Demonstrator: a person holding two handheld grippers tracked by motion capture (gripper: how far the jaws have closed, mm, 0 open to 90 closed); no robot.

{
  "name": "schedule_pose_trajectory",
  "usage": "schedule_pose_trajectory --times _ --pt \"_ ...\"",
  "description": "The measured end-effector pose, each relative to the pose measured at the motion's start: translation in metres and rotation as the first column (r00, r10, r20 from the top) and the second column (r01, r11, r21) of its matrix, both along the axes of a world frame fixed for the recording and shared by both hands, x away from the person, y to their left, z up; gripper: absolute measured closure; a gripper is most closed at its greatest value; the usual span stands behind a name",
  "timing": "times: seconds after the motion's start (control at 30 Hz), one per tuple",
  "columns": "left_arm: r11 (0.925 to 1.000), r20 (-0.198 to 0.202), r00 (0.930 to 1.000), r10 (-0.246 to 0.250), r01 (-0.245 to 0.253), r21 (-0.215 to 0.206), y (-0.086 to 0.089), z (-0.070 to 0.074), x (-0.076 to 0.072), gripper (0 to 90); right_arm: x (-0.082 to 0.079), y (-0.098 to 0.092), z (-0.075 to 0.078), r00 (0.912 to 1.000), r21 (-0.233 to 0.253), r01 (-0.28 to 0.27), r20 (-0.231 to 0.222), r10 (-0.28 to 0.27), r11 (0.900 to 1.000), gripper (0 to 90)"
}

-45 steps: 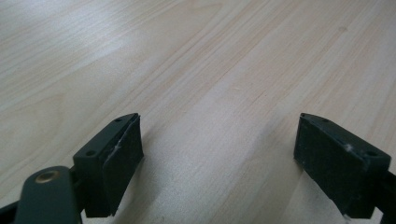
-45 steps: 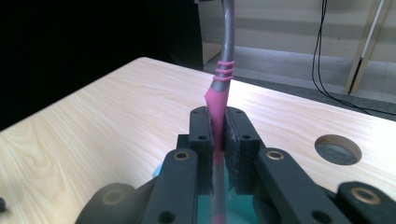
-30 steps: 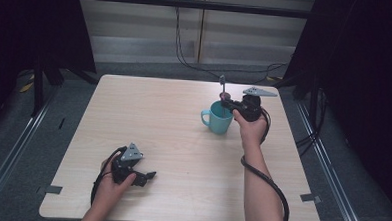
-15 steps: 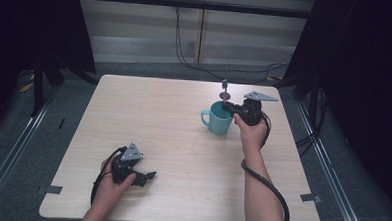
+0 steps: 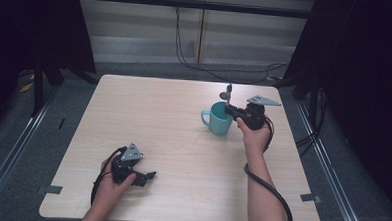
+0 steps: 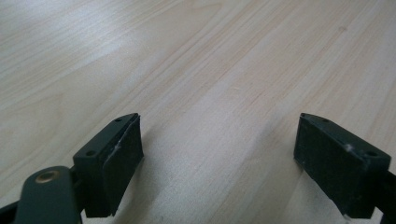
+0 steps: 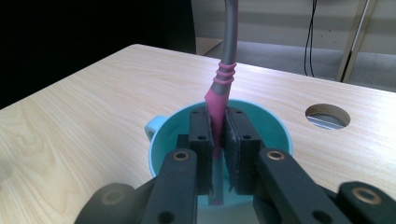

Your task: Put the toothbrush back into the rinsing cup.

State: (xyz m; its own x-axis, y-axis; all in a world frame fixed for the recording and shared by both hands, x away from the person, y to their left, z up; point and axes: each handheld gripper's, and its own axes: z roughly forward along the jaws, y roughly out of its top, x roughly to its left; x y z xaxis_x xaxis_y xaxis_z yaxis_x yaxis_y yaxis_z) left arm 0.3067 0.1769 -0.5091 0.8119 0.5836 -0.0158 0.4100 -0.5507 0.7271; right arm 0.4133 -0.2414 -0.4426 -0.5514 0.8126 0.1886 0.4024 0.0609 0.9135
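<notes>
My right gripper (image 7: 218, 144) clamps the pink handle of a spoon (image 7: 220, 98), holding it upright over the teal mug (image 5: 218, 119), which stands right of centre on the table (image 5: 133, 118). My left gripper (image 6: 219, 158) rests low on the table near its front edge, jaws spread wide, gripping nothing.

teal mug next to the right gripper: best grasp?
Take the teal ceramic mug by its rim wall, coming from above: it stands upright, mouth open. Its handle points toward the table's left, so the idle open left gripper could probably pinch that instead.
</notes>
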Motion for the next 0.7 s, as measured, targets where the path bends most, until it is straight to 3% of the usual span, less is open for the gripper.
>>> schedule_pose_trajectory --times 0.7 --pt "1.0000 -0.002 1.0000 -0.004 0.004 0.001 0.0000 0.0000 0.0001 15.1 -0.0055 -0.0066 -0.0022 0.9998 -0.010 0.017 -0.008 -0.017 1.000 81.1"
